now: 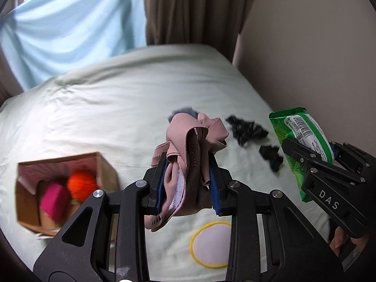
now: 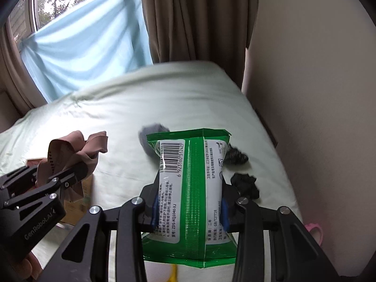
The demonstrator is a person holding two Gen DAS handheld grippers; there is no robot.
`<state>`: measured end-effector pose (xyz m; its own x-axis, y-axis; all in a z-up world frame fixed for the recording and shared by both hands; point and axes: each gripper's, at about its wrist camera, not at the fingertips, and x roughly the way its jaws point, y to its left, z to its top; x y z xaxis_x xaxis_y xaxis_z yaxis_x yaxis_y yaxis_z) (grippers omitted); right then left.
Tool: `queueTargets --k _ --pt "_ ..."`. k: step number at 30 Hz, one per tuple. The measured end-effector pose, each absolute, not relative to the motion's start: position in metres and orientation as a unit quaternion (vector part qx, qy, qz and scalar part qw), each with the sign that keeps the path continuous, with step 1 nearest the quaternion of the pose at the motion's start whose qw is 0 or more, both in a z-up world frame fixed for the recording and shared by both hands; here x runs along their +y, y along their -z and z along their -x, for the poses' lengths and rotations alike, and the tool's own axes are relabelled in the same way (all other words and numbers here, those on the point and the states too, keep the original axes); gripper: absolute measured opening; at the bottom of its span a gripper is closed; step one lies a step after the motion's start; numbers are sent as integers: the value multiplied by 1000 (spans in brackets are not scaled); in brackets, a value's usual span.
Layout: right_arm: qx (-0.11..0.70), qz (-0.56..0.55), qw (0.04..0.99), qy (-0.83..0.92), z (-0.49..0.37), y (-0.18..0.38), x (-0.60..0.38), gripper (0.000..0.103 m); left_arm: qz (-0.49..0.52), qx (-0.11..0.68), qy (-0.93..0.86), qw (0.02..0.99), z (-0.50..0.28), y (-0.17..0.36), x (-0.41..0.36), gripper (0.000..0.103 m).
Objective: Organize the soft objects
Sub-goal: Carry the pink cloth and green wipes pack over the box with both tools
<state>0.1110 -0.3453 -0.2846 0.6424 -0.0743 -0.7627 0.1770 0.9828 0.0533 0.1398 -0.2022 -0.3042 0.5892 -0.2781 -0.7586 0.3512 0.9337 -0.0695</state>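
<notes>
My left gripper is shut on a crumpled pink garment and holds it above the pale green bed. It also shows in the right wrist view. My right gripper is shut on a green and white wipes pack, held upright above the bed; the pack also shows at the right of the left wrist view. A cardboard box lies on the bed at the left, holding an orange ball and a magenta block.
Black fabric pieces and a grey piece lie on the bed near the wall. A round white pad with a yellow rim lies below the left gripper. Brown curtains and a blue cloth hang behind.
</notes>
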Motion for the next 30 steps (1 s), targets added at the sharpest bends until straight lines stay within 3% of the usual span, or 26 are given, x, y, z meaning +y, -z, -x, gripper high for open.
queueTargets --k 8,15,22,30 --pt "395 -52 917 31 -105 203 -291 36 5 396 129 909 -129 231 -144 28" --pt "392 -46 919 -11 -110 170 -217 36 20 380 83 921 -125 189 -63 28" --pt "412 -64 908 -36 -128 176 -137 36 22 393 50 918 -131 181 30 28" --pt "452 -86 887 -30 -154 215 -59 36 22 430 46 901 -158 218 118 28"
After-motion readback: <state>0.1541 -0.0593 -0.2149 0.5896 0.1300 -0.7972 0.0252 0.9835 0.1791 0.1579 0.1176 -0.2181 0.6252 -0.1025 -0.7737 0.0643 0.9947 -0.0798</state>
